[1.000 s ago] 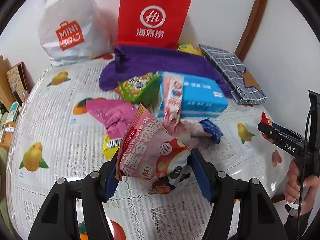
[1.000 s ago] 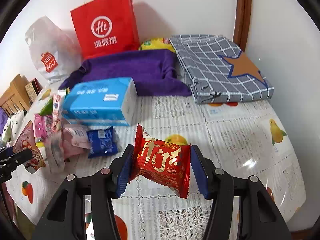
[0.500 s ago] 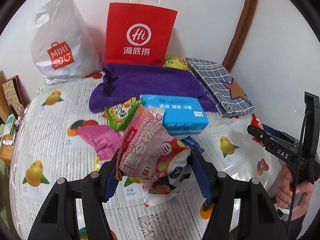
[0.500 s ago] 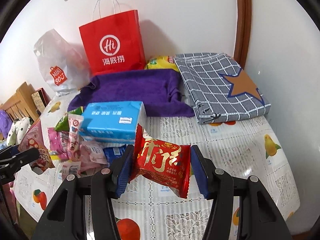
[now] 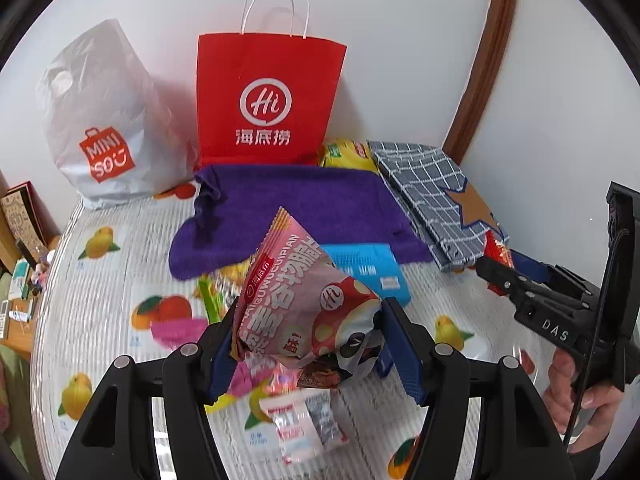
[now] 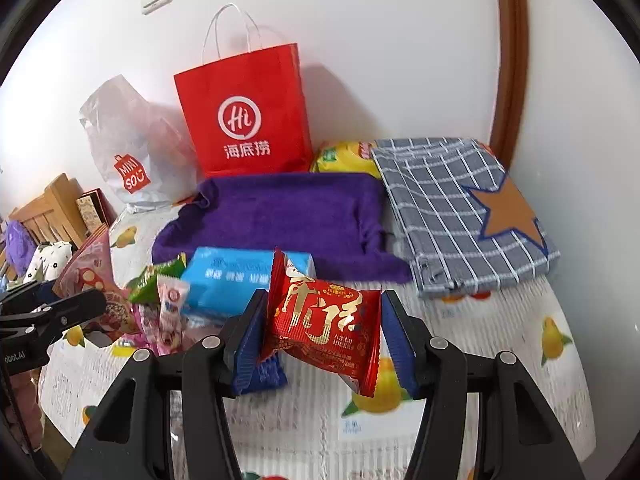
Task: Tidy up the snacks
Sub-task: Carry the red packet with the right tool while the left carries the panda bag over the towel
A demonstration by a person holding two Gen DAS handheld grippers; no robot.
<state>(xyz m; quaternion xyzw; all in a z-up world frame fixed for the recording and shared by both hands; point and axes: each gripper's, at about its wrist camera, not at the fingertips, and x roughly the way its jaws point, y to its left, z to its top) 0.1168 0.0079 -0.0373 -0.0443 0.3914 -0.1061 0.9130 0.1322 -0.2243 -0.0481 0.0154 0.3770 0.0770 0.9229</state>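
Snacks: one pink bag (image 5: 296, 300), one red packet (image 6: 324, 322)

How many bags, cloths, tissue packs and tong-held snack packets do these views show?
Bags: 2 (red paper bag, white plastic bag)
Cloths: 2 (purple towel, checked cloth)
Tissue pack: 1
Held: 2 (pink packet in left tongs, red packet in right tongs)
Total: 7

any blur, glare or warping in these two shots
Left wrist view: strong fisheye bends the door frame; red paper bag sharp, casting a soft wall shadow. Right wrist view: same warping; blue tissue box print looks smeared; no harsh glare.
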